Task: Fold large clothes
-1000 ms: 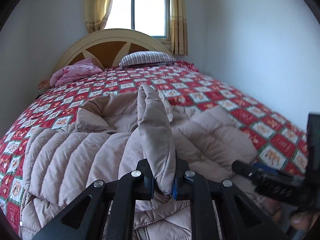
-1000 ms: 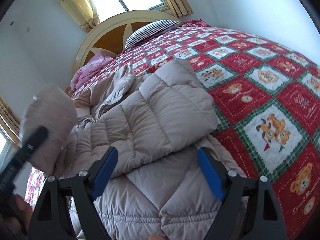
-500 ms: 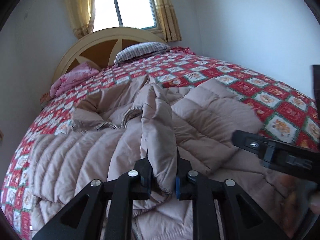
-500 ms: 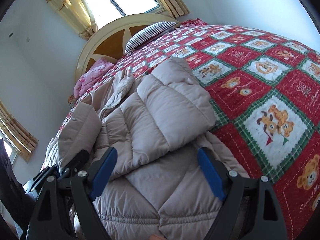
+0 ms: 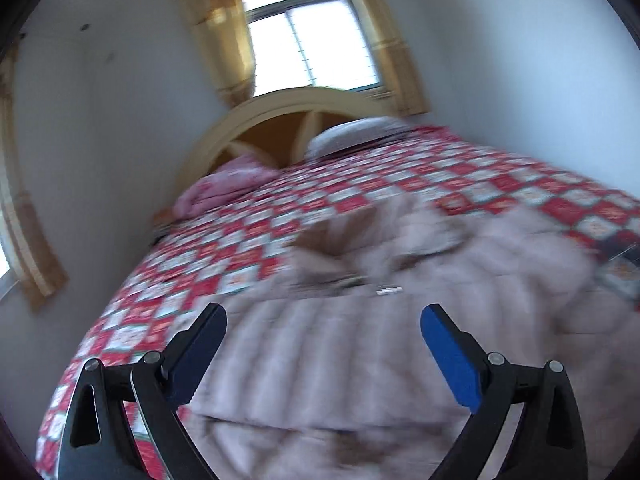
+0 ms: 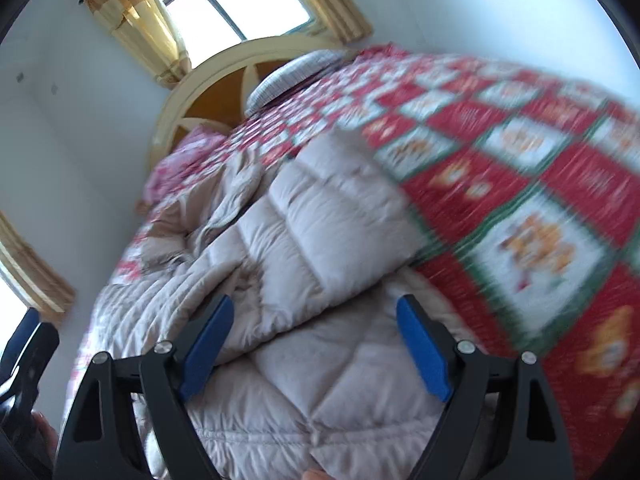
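A large beige quilted down jacket [image 5: 400, 344] lies spread on the bed; it also shows in the right wrist view [image 6: 320, 280], with one sleeve folded across its body. My left gripper [image 5: 322, 344] is open and empty, above the jacket's left part. My right gripper [image 6: 316, 340] is open and empty, just above the jacket's lower right part. The left gripper's body shows at the left edge of the right wrist view [image 6: 28, 352]. Both views are motion-blurred.
The bed has a red, green and white checked quilt [image 6: 520, 184]. At its head are a cream arched headboard [image 5: 304, 120], a striped pillow [image 6: 296, 76] and a pink bundle [image 5: 224, 188]. A curtained window [image 5: 308, 48] is behind; white walls on both sides.
My left gripper has opened and let go of the jacket sleeve, which now lies on the jacket. It has swung left. The right gripper stays open and has shifted a little.
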A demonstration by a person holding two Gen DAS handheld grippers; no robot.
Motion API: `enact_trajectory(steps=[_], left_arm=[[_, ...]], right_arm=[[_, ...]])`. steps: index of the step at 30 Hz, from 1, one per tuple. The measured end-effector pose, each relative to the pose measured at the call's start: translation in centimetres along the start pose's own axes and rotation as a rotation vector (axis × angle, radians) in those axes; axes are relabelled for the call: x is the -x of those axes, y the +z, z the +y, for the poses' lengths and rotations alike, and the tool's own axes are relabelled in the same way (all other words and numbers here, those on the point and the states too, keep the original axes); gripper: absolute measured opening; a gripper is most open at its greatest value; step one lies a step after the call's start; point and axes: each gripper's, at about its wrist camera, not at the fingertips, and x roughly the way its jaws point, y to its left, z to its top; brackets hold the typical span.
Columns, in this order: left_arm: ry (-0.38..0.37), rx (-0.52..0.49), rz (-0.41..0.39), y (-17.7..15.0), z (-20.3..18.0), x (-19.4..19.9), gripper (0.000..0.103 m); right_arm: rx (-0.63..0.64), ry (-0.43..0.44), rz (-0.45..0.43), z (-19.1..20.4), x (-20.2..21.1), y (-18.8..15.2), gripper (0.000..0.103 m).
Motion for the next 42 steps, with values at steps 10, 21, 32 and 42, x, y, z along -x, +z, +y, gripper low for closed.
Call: enact_trajectory(steps=[10, 21, 32, 42], left_arm=[[0.151, 0.137, 0.303, -4.1, 7.9, -13.9, 0.098], [0.087, 0.154, 0.323, -6.3, 7.0, -15.7, 0.099], [0.048, 0.18, 0.348, -6.6, 7.0, -16.2, 0.101], [0.057, 0.177, 0.345, -6.8, 6.8, -16.2, 0.101]], right_arm=[[0.26, 0.1, 0.032, 13.8, -0.7, 2.4, 0.077], [0.381, -0.028, 0.206, 12.8, -9.1, -2.3, 0.069], [0.447, -0.119, 0.205, 13.2, -10.2, -3.8, 0.069], [0.492, -0.231, 0.211, 15.1, -9.0, -2.5, 0.068]])
